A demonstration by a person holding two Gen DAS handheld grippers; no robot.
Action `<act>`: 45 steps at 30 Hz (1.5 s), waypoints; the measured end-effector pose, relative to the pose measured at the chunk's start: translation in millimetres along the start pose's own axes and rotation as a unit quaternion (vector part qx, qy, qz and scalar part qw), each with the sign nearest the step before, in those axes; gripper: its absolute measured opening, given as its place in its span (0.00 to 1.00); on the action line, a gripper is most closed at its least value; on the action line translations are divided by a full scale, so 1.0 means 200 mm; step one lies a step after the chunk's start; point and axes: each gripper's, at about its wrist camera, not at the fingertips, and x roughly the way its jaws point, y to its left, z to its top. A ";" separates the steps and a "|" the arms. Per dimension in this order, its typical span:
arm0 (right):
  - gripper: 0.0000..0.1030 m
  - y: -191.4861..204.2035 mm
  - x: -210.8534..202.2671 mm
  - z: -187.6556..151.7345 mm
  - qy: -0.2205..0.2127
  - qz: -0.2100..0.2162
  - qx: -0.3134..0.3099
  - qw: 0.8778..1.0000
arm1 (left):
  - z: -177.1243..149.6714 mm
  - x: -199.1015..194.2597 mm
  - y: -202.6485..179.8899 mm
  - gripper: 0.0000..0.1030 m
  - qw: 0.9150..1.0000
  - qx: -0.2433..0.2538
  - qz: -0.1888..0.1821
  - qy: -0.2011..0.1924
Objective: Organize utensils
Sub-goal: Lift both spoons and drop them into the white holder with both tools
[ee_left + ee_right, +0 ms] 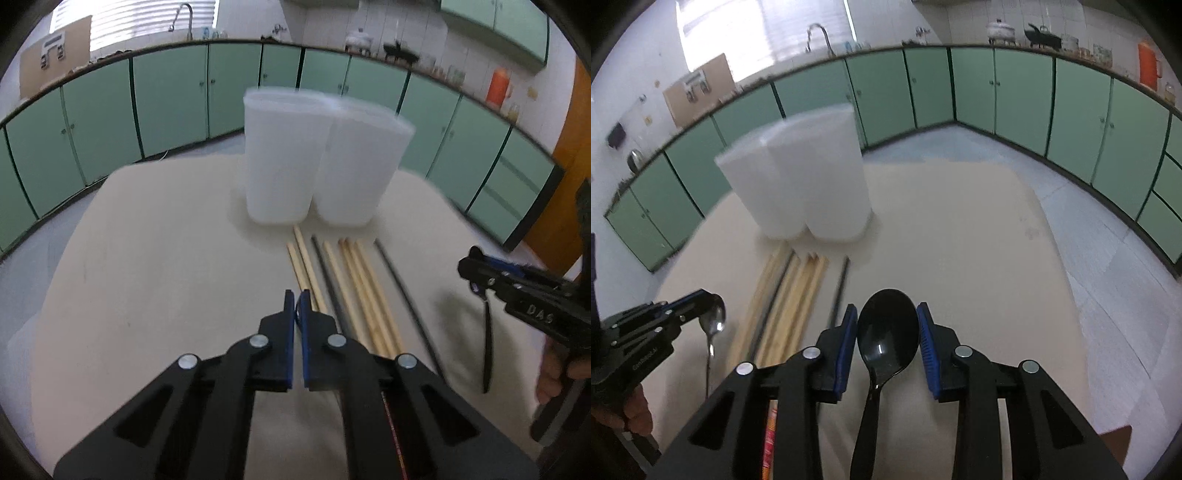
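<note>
Tabletop [960, 229] scene: right hand-held gripper [888, 325] clamps black spoon [886, 332]; left hand-held gripper [705, 299] seemingly pinches metal spoon [714, 325].

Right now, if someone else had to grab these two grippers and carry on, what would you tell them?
Left gripper: shut on a metal spoon that hangs from its tip.
Right gripper: shut on the bowl of a black spoon.
On the table: two white tubs stand side by side at the far end; a row of wooden and dark chopsticks lies in front of them.
Done: both spoons picked up. I cannot see inside the tubs.
Left: probably drop the spoons into a tub, then gather the chopsticks.
</note>
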 end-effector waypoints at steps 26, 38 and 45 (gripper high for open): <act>0.32 0.04 -0.15 0.40 -0.155 0.019 -0.021 0.987 | 0.32 -0.40 0.04 0.02 0.983 0.031 0.026 -0.180; 0.32 0.19 0.04 0.86 -0.275 0.040 -0.047 0.959 | 0.79 -0.35 -0.09 0.02 0.933 0.078 0.071 -0.345; 0.31 0.20 0.24 0.87 -0.265 0.037 -0.049 0.962 | 0.80 -0.09 -0.13 0.02 0.934 0.094 0.086 -0.334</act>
